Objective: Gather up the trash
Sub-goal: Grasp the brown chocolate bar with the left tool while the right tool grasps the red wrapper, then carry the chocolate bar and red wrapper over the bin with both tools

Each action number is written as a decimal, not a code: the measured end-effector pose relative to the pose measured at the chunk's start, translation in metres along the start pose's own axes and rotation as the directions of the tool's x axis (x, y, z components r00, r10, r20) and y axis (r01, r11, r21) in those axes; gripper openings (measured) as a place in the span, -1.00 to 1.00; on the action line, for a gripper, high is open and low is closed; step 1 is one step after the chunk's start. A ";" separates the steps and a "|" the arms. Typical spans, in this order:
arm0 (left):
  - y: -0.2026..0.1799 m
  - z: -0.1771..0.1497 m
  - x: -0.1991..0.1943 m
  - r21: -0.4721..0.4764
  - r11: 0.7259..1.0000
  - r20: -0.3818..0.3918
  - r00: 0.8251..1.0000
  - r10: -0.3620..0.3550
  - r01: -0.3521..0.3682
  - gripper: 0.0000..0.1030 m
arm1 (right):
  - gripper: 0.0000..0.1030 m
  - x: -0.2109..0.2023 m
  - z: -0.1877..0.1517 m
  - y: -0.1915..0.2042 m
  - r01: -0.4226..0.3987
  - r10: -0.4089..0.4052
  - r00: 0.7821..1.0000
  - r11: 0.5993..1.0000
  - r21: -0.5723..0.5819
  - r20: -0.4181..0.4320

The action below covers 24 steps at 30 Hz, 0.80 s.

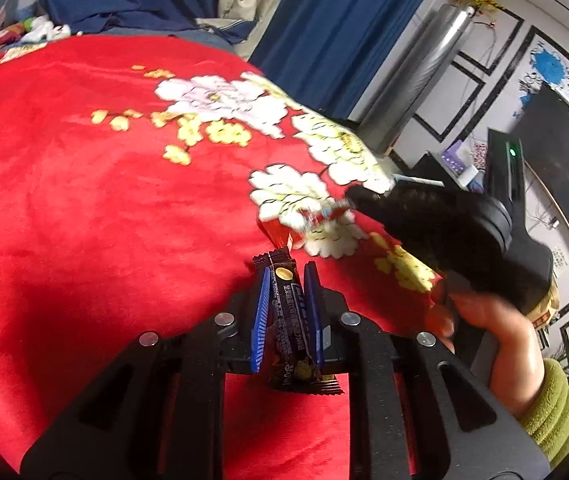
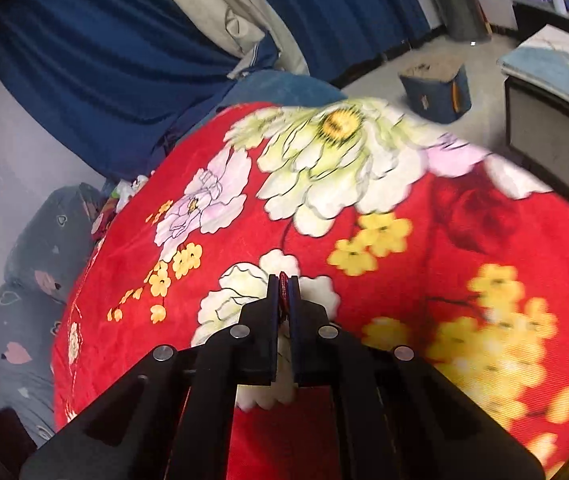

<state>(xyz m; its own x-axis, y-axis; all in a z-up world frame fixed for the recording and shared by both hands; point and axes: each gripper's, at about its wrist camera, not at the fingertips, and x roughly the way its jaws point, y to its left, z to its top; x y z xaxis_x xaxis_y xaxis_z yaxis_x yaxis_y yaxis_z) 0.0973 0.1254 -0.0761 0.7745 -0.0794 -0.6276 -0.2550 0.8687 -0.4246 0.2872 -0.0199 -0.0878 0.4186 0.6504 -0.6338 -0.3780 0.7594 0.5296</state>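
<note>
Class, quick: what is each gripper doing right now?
Left gripper: closed on a dark wrapper.
Right gripper: closed on a red wrapper.

The right gripper [image 1: 348, 204] and its red wrapper [image 1: 284, 232] are smeared by motion blur; between the pads [image 2: 273, 300] only the wrapper's thin red edge shows.

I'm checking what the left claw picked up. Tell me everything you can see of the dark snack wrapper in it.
The dark snack wrapper is a long, narrow, glossy packet, foil-like, black-brown with pale printed lettering and a gold round mark near its upper end. Both ends have crimped, zigzag edges. It stands lengthwise between the blue pads of the left claw, which press on its sides, its ends sticking out beyond them. It is held above the red floral blanket.
</note>
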 end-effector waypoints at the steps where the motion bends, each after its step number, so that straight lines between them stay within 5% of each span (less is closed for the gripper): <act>1: -0.002 0.000 0.000 0.006 1.000 0.004 1.000 -0.004 0.004 -0.77 | -0.91 -0.009 -0.001 -0.003 0.003 -0.003 1.000 1.000 -0.005 0.017; 13: -0.046 -0.005 -0.011 0.113 0.990 0.039 0.996 -0.084 0.079 -0.79 | -0.91 -0.101 -0.010 -0.046 0.088 -0.079 0.981 0.995 -0.044 0.175; 24: -0.099 -0.026 -0.019 0.261 0.952 0.026 0.984 -0.175 0.162 -0.79 | -0.91 -0.170 -0.020 -0.075 0.121 -0.108 0.957 0.992 -0.031 0.271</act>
<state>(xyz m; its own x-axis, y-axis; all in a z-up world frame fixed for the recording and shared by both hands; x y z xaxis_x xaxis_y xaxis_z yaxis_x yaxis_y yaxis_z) 0.0927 0.0279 -0.0394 0.8221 -0.2171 -0.5264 0.0336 0.9414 -0.3356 0.2283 -0.1875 -0.0313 0.6648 0.5448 -0.5111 -0.3501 0.8316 0.4311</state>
